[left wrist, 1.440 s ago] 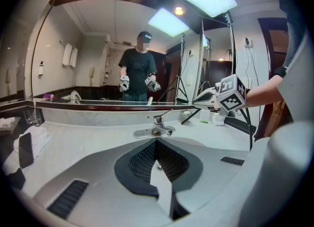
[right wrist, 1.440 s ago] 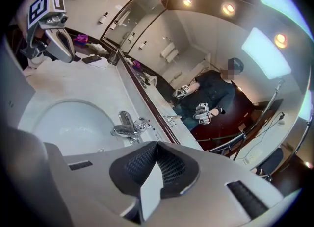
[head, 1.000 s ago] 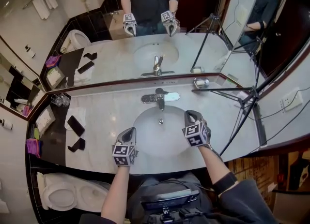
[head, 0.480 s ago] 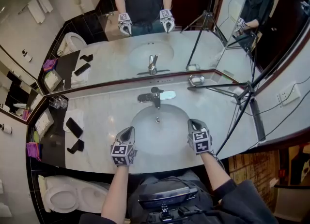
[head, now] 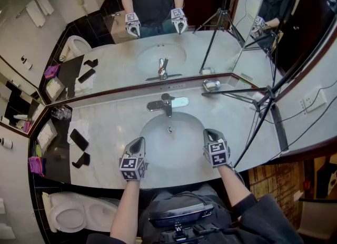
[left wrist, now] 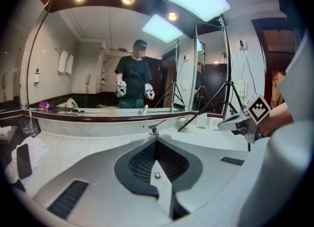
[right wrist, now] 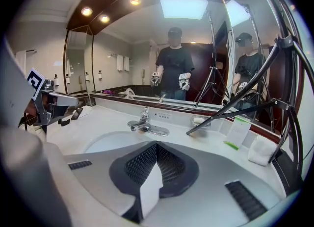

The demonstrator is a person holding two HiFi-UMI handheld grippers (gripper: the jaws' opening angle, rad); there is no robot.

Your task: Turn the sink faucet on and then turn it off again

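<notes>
The chrome faucet (head: 166,104) stands at the back of the white oval sink (head: 152,132) in a marble counter; it also shows in the right gripper view as faucet (right wrist: 144,120) and in the left gripper view as faucet (left wrist: 155,129). No water is seen running. My left gripper (head: 138,144) hovers over the sink's front left rim, jaws shut and empty. My right gripper (head: 210,134) is held over the front right rim, also shut on nothing. Both point toward the mirror, well short of the faucet.
A tripod's black legs (head: 247,127) cross the counter at right, near a soap dish (head: 211,85). Left of the sink lie a dark phone-like object (head: 79,139) on a towel, glasses (head: 61,113) and a tray. A folded cloth (right wrist: 262,151) and card (right wrist: 237,132) sit at right. A toilet (head: 73,216) is lower left.
My right gripper has drawn back from over the basin toward the front right rim and rolled slightly. The left gripper has stayed in place.
</notes>
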